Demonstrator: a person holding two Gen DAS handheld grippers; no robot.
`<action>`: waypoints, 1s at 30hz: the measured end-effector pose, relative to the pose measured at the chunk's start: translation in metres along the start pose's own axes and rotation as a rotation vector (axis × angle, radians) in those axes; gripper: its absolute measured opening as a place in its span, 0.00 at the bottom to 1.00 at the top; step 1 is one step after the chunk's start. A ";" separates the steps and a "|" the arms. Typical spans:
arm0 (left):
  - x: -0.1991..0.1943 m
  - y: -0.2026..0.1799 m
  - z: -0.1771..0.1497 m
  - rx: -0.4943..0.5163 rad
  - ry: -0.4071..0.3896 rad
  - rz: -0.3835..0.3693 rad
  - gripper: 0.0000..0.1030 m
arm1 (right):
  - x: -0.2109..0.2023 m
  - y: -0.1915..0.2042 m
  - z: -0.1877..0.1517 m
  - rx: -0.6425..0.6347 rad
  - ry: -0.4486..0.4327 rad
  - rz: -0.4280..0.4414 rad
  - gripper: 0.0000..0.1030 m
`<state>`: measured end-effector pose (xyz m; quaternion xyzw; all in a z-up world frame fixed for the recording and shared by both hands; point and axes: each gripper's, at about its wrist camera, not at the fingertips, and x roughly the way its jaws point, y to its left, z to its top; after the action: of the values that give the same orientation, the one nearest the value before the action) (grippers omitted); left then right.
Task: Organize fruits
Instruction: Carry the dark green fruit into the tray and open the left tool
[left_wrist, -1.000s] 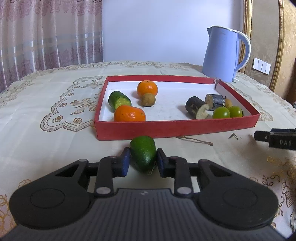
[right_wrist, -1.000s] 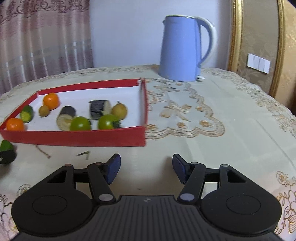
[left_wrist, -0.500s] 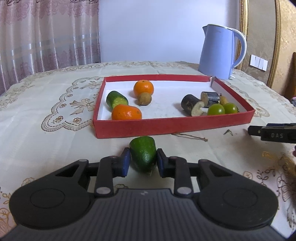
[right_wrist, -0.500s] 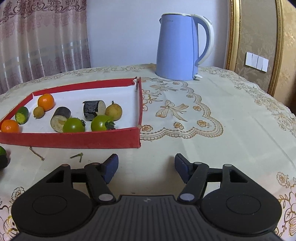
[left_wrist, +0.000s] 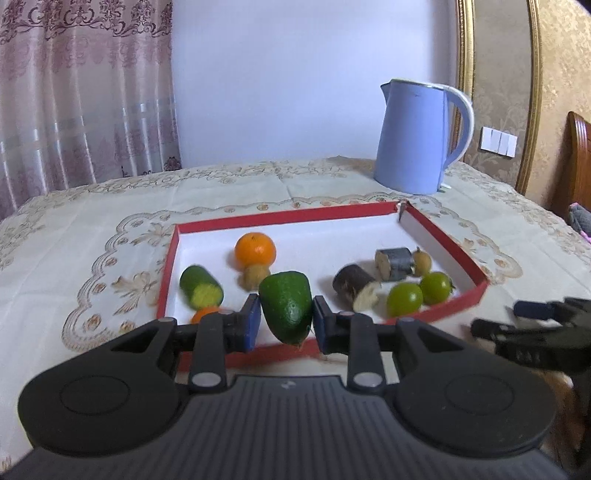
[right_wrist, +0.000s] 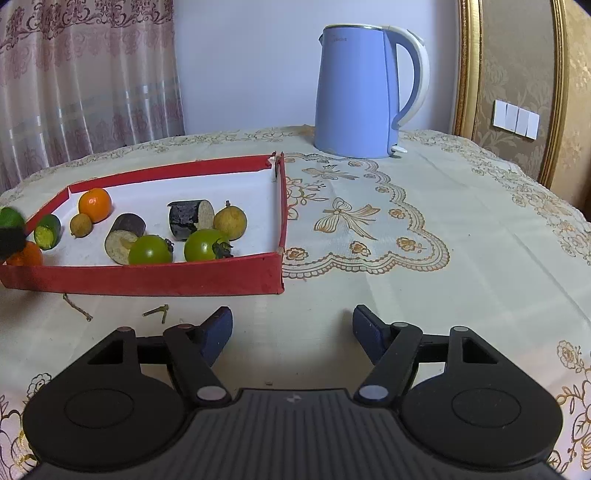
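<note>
Green avocado-like fruit (left_wrist: 286, 308): clamped between the pads of the left gripper (left_wrist: 284, 323), blunt end up, narrow end down, clear of the tablecloth and hanging over the near wall of the red tray (left_wrist: 448, 312). The grip sits on the fruit's two flanks and looks firm.

Right gripper (right_wrist: 291, 330): nothing in it. Its jaws have just been opening further, with only bare cloth between them. It rests low over the tablecloth (right_wrist: 406, 280), just outside the tray's near right corner. In the left wrist view it shows at the right edge, blurred.

Tray contents, left side: cut cucumber piece (left_wrist: 201, 288), whole orange (left_wrist: 255, 251) with a small brown fruit (left_wrist: 253, 277) touching its near side, and a second orange (right_wrist: 26, 254) at the near wall, mostly hidden behind the left gripper. Right side: two dark eggplant chunks (right_wrist: 125, 238), two green tomatoes (right_wrist: 151, 250) against the near wall, one yellowish round fruit (right_wrist: 230, 221) behind them.

Outside the tray: a twig (right_wrist: 77, 307) and a small green stem scrap (right_wrist: 159, 312) on the cloth in front of it. Blue kettle (right_wrist: 360, 92) stands well behind the tray's far right corner.

Progress, as judged: nearly done. Every other piece in view is already inside the tray; the held fruit seems the last one out. Left to do: carry it in past the wall, set it on open white floor, likely the bare middle patch, and let go. No loose fruit visible elsewhere on the table, though the views do not cover all of it.
</note>
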<state>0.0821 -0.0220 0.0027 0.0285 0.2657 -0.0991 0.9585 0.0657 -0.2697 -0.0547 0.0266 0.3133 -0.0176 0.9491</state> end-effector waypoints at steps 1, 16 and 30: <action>0.005 -0.001 0.002 0.004 0.003 0.001 0.26 | 0.000 0.000 0.000 0.000 0.000 0.000 0.70; 0.083 -0.007 0.020 0.027 0.087 0.062 0.26 | 0.002 0.001 0.000 -0.011 0.005 0.000 0.72; 0.099 -0.003 0.021 0.032 0.051 0.145 0.46 | 0.002 0.002 -0.001 -0.010 0.007 -0.004 0.76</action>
<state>0.1749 -0.0440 -0.0299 0.0657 0.2859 -0.0331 0.9554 0.0673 -0.2678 -0.0565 0.0211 0.3168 -0.0179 0.9481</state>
